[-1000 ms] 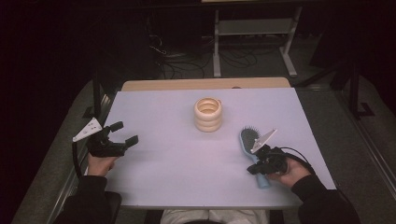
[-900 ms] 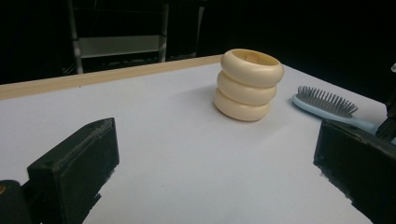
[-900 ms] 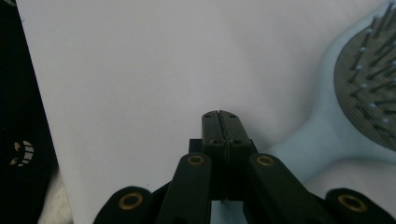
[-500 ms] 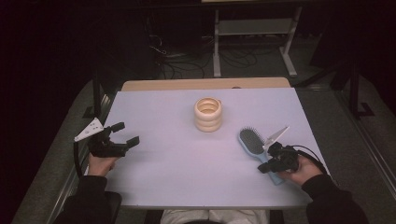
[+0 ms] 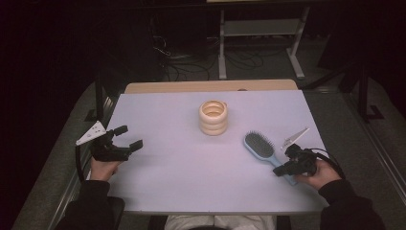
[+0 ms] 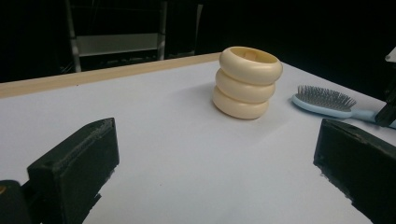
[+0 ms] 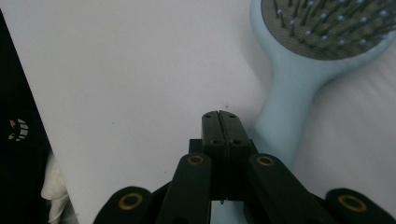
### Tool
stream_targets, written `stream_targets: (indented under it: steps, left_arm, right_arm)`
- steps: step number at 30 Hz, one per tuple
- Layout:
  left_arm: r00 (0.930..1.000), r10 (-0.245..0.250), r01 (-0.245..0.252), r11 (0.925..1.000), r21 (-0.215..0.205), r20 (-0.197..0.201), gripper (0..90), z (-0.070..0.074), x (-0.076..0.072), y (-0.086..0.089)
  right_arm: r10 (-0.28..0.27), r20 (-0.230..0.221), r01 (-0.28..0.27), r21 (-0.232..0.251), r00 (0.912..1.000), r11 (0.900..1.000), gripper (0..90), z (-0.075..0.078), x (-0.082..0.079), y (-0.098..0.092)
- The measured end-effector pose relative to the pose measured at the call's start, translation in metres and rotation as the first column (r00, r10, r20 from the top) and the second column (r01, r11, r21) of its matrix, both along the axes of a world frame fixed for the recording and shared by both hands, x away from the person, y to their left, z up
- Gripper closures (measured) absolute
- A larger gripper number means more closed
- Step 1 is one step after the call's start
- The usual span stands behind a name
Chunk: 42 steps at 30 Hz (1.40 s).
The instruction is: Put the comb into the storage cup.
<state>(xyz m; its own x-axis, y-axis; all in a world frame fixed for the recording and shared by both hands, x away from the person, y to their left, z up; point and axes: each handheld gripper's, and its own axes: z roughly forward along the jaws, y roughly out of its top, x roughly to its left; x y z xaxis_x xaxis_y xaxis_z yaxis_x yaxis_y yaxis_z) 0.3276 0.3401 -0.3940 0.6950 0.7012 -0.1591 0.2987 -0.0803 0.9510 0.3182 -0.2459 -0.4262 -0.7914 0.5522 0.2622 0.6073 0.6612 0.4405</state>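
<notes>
The right hand-held gripper (image 5: 283, 168) sits at the counter's right side, near the front edge, w/ the person's right hand (image 5: 320, 173) behind it. In the right gripper view its two black jaws are pressed flat together, nothing between them; so closed, empty. The light blue hairbrush (image 5: 266, 153) lies flat on the white counter (image 5: 182, 167), bristles up, head pointing toward the counter's middle and handle running back to the right gripper. In the right gripper view the handle passes just beside the closed jaw tips, on their right, and runs under the gripper body; from the high view the gripper seems to rest on or just over the handle end, though contact can't be told for sure.

The left hand-held gripper (image 5: 130, 136) is at the counter's left edge, held by the left hand (image 5: 103, 167), well apart from the brush. Its jaws stand wide apart in the left gripper view, w/ bare counter between them; open, holding nothing.

A cream stack of three rings (image 5: 213, 117) stands upright around the counter's centre, toward the far side, near the brush head but not touching it. Floor beyond the counter is dark, w/ cables and a metal frame.
</notes>
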Motion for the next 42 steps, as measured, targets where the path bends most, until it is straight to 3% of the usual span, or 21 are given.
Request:
stream_targets:
  steps: [10, 19, 29, 42]
  left_arm:
    - [1.0000, -0.001, 0.001, 1.0000, -0.003, 0.000, 0.0, 0.000, 0.000, 0.000]
    - [1.0000, -0.004, 0.004, 0.9999, -0.011, 0.004, 0.0, 0.000, 0.000, 0.001]
    - [1.0000, -0.003, 0.003, 1.0000, -0.009, 0.004, 0.0, 0.000, 0.000, 0.000]
    - [1.0000, -0.005, 0.005, 0.9999, -0.010, 0.005, 0.0, 0.000, 0.001, 0.000]
  right_arm:
    - [-0.029, -0.013, 0.029, -0.008, 0.9995, 1.000, 88.9, 0.002, -0.002, -0.011]
    - [-0.058, 0.004, 0.058, -0.015, 0.9983, 0.998, 88.7, 0.010, -0.004, -0.022]
    - [-0.089, 0.053, 0.090, -0.035, 0.9947, 0.995, 87.0, 0.021, -0.008, -0.029]
    - [-0.081, 0.126, 0.084, -0.016, 0.9887, 0.996, 78.6, 0.041, -0.011, -0.015]
